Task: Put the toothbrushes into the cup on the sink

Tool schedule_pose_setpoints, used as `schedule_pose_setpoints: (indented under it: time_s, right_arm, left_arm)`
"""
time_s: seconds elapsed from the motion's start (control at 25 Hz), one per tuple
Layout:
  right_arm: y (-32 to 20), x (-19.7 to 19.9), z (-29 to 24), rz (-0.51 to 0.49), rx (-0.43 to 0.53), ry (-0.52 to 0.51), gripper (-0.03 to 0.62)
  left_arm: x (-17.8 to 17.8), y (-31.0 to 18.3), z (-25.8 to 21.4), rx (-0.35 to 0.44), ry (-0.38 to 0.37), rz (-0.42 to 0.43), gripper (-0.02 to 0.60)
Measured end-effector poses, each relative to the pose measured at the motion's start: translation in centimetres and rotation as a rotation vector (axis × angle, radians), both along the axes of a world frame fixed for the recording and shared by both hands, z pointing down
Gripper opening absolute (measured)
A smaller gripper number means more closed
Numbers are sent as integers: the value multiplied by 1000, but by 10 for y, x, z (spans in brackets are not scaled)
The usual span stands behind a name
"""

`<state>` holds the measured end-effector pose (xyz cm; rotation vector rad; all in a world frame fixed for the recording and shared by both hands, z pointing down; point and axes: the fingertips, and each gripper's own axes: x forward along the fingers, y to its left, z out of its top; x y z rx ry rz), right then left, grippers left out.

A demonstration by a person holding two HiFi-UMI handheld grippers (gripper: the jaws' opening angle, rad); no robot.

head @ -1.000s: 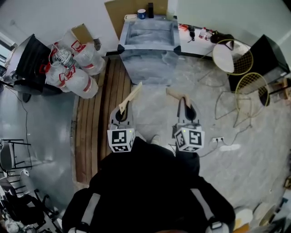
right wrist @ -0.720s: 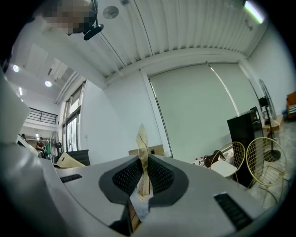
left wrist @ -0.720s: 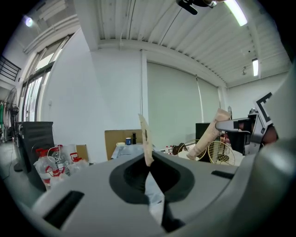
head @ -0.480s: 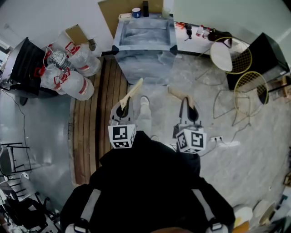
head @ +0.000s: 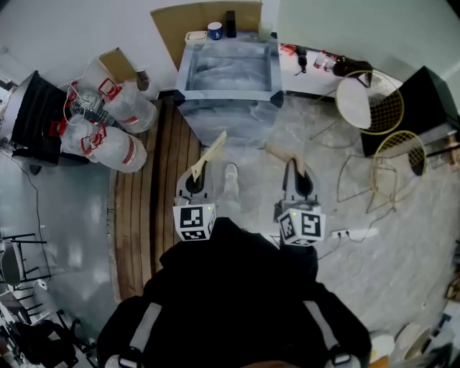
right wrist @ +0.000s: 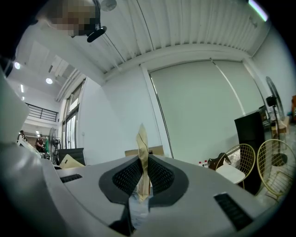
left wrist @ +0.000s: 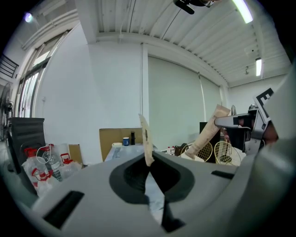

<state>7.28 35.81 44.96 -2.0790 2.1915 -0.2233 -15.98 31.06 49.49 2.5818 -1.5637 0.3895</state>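
Note:
In the head view my left gripper (head: pixel 195 172) is shut on a paper-wrapped toothbrush (head: pixel 208 154) that slants up to the right. My right gripper (head: pixel 295 171) is shut on a second wrapped toothbrush (head: pixel 282 154). Both are held above the floor, short of the grey sink (head: pixel 182 69). A blue cup (head: pixel 214 30) stands on the sink's back rim. The left gripper view shows its jaws (left wrist: pixel 149 164) closed on the wrapper (left wrist: pixel 146 139), the cup (left wrist: pixel 125 141) far ahead, and the right gripper's toothbrush (left wrist: pixel 206 135). In the right gripper view the jaws (right wrist: pixel 142 178) pinch the tan wrapper (right wrist: pixel 142 148).
Large water bottles (head: pixel 108 122) lie at the left beside a wooden slat floor strip (head: pixel 147 208). Two wire chairs (head: pixel 377 108) and a black cabinet (head: pixel 428 90) stand at the right. A power strip (head: pixel 343 233) lies on the floor. Cardboard (head: pixel 187 21) leans behind the sink.
The person has stepped toward the sink, carrying both grippers and their toothbrushes forward. A shoe now shows between the grippers. Both grips are unchanged.

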Motion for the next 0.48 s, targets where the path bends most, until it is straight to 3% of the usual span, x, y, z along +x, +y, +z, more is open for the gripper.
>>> schedule_pose_setpoints:
  time_s: [0.48]
  right_arm:
    - [-163,34,-6,43,-33,-9,34]
  left_arm:
    - [39,-172,-14,-17,-6,51,3]
